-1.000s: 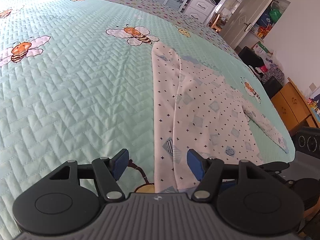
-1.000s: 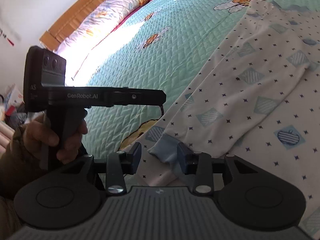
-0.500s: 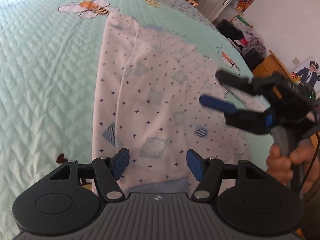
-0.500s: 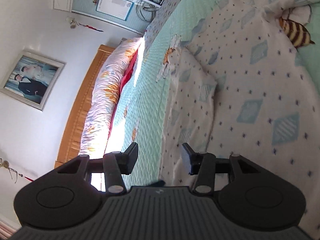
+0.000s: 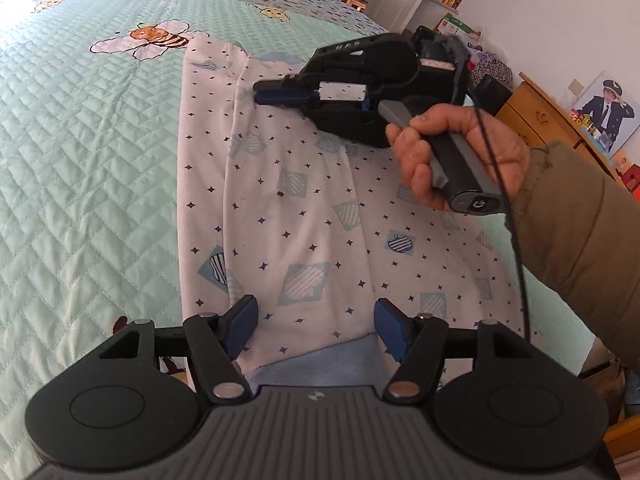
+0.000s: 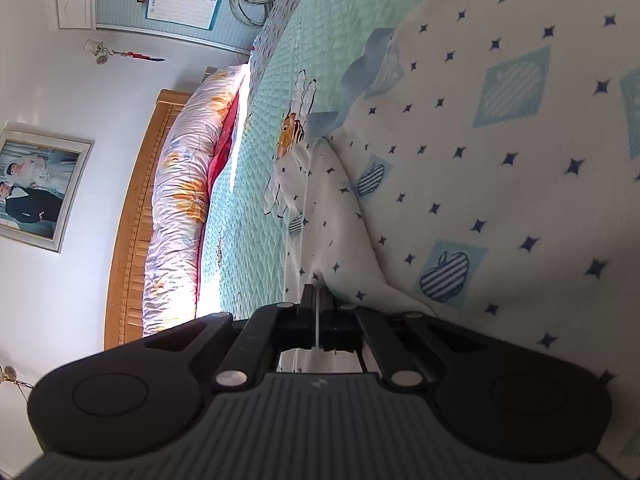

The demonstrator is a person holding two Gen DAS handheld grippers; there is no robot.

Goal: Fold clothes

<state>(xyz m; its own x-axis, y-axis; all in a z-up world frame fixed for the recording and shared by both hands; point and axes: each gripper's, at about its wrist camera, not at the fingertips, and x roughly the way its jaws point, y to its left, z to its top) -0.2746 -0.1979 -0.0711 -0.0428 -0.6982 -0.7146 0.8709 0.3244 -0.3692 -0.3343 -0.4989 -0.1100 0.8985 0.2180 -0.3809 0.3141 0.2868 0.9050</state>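
On the quilted green bedspread, the closing right gripper pinches the starry garment; left gripper gapes.

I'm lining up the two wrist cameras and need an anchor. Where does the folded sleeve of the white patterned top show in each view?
Left wrist view: the folded sleeve runs up the top's left edge; the right gripper, closing, pinches its fold near the far end.
Right wrist view: the sleeve rises from centre, cloth between the right gripper's fingers.
Shared landmark: bee print on the quilt beyond the sleeve.
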